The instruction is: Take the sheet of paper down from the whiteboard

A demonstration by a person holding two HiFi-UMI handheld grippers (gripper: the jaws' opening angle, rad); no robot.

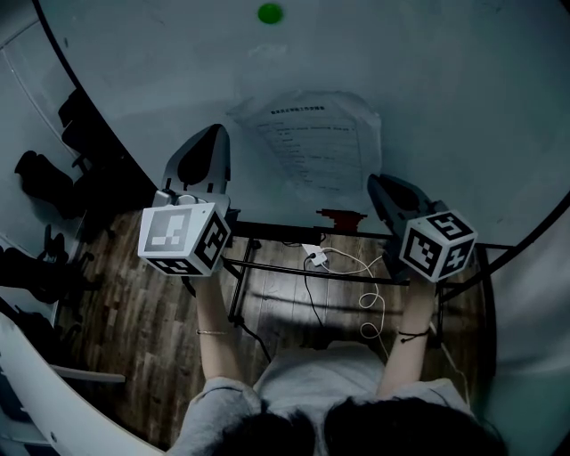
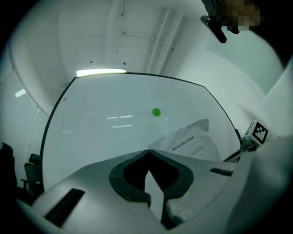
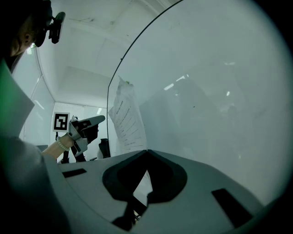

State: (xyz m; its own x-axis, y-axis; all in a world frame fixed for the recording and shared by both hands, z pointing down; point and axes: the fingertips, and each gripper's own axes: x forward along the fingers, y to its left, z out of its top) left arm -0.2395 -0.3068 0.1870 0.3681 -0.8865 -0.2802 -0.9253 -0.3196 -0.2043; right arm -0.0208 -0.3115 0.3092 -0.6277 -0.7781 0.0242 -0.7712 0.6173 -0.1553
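Sheet of paper (image 1: 316,147) — one, its printed lines too small to read — lies against the whiteboard (image 1: 445,89), with one green magnet (image 1: 270,13) apart above it. Two grippers flank it, each carrying one marker cube. Left gripper (image 1: 215,130): jaws together, empty. Right gripper (image 1: 378,182): jaws together, near the sheet's lower right corner.
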